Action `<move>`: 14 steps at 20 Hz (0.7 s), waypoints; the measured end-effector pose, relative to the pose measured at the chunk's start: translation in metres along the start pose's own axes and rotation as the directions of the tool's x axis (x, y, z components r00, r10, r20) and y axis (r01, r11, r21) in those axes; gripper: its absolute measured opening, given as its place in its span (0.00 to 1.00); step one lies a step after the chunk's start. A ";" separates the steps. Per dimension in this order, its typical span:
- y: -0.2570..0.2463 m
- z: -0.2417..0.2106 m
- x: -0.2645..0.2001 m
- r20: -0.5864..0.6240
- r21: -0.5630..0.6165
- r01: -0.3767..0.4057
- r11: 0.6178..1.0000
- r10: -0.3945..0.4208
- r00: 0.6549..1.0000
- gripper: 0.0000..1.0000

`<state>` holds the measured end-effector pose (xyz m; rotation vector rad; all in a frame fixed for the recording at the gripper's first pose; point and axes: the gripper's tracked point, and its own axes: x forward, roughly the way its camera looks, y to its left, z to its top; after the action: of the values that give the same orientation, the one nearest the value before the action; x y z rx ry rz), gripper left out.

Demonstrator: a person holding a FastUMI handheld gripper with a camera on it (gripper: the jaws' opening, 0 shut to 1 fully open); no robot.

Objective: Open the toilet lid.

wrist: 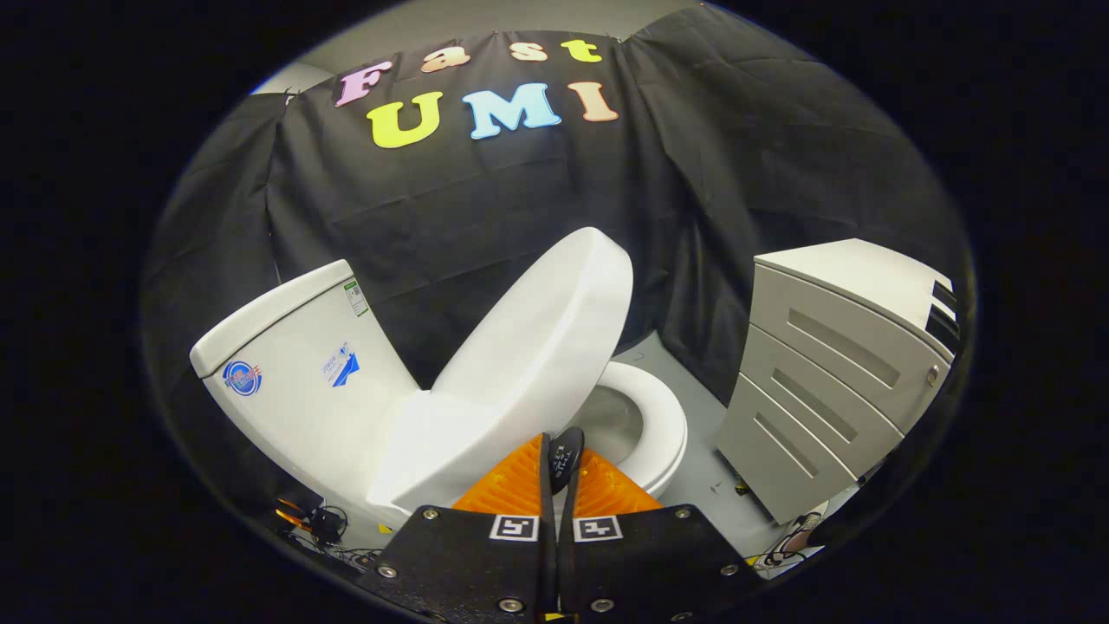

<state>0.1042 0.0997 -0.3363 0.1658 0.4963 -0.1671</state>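
Note:
A white toilet stands just ahead of me, its tank [303,381] to the left of the fingers. The lid [537,338] is lifted about halfway and leans up toward the tank. Under it the white seat ring [663,425] and part of the bowl [617,420] are uncovered. My gripper [559,451] sits at the lid's lower side edge. Its two fingers are pressed together and the tips rest against that edge from the bowl side. I see nothing held between them.
A pale drawer cabinet [832,381] stands to the right of the toilet, with a strip of grey floor [719,485] between them. Dark cables [321,524] lie on the floor by the tank's base. A person's shoe [797,537] shows near the cabinet's foot.

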 end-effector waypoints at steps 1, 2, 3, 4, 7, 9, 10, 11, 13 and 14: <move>0.002 0.002 -0.001 -0.001 0.004 0.004 1.000 -0.004 1.000 0.00; 0.004 0.005 -0.003 0.002 0.007 0.008 1.000 -0.008 1.000 0.00; 0.007 0.007 -0.005 0.008 0.008 0.013 1.000 -0.013 1.000 0.00; 0.010 0.010 -0.006 0.011 0.000 0.017 1.000 -0.017 1.000 0.00; 0.021 0.015 -0.010 0.019 -0.060 0.035 0.998 -0.034 0.999 0.00; 0.026 0.021 -0.012 0.029 -0.090 0.046 0.995 -0.043 0.999 0.00; 0.029 0.024 -0.014 0.034 -0.089 0.050 0.995 -0.047 0.998 0.00; 0.030 0.025 -0.014 0.039 -0.080 0.055 0.995 -0.052 0.998 0.01; 0.035 0.028 -0.016 0.049 -0.054 0.062 0.997 -0.059 0.997 0.01; 0.040 0.029 -0.017 0.054 -0.050 0.061 0.997 -0.058 0.997 0.00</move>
<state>0.1103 0.1351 -0.2981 0.0954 0.4526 -0.2160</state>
